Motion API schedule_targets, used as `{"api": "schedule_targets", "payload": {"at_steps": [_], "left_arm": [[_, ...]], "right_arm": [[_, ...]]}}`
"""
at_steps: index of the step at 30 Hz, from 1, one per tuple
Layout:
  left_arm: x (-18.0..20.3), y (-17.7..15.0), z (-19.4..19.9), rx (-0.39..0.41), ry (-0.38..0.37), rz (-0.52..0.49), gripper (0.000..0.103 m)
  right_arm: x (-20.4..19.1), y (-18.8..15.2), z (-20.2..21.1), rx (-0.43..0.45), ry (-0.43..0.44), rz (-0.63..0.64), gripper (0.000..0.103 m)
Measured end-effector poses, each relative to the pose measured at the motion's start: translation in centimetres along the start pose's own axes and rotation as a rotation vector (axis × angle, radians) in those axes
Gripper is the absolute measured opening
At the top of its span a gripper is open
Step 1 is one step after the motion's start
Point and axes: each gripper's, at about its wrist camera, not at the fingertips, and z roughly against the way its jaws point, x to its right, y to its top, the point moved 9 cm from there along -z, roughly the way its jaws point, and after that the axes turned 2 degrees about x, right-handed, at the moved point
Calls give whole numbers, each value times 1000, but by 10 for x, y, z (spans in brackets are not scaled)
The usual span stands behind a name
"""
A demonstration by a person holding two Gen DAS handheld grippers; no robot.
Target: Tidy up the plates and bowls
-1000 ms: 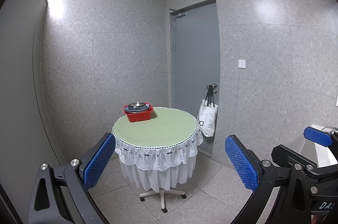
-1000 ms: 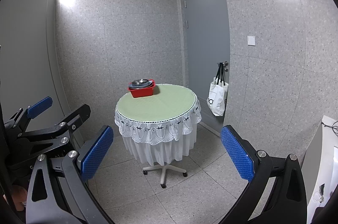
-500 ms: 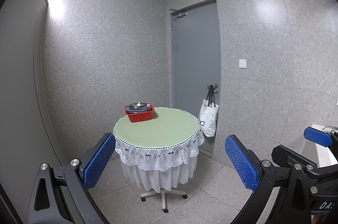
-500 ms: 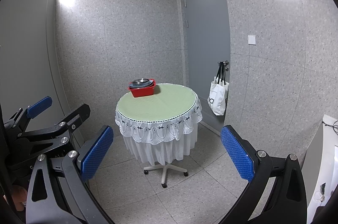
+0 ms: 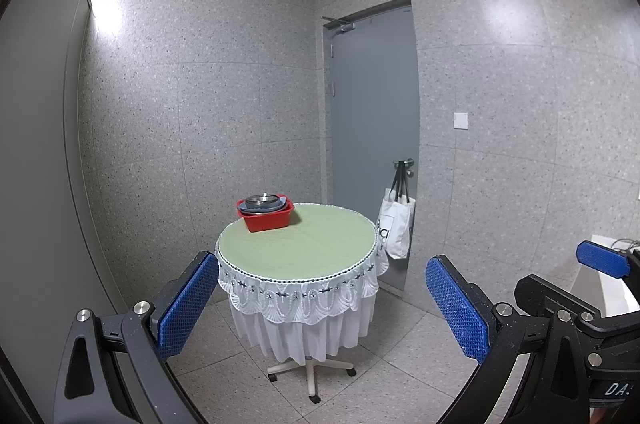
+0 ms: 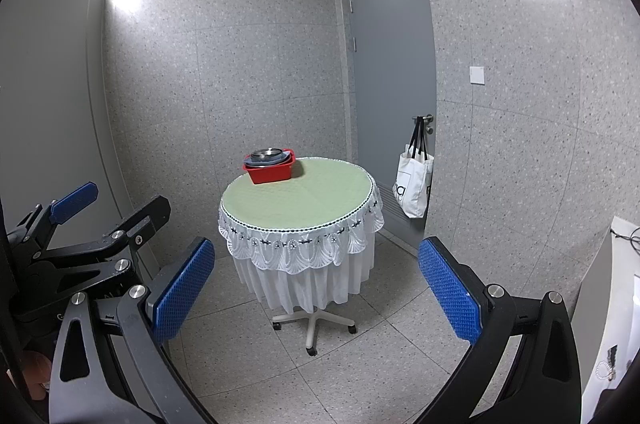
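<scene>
A red plastic tub stands at the far left edge of a round table with a green top and white lace skirt. Stacked in it are grey-blue plates and a metal bowl. My left gripper is open and empty, well short of the table. My right gripper is open and empty too, at a like distance. The left gripper's body also shows at the left of the right wrist view.
The table stands on a wheeled pedestal base on a tiled floor. A grey door is behind it, with a white tote bag hung on its handle. Speckled grey walls enclose the room. A white counter edge is at the right.
Both views have shifted very slightly toward the table. Both grippers stay open and empty. Nothing on the table has moved.
</scene>
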Motion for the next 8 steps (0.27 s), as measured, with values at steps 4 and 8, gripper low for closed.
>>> {"api": "schedule_targets", "payload": {"at_steps": [4, 8], "left_arm": [[2, 0, 0, 2, 6, 1, 102], [2, -1, 0, 3, 7, 0, 103]], "right_arm": [[0, 0, 0, -1, 1, 0, 103], [1, 0, 0, -1, 2, -1, 103]]}}
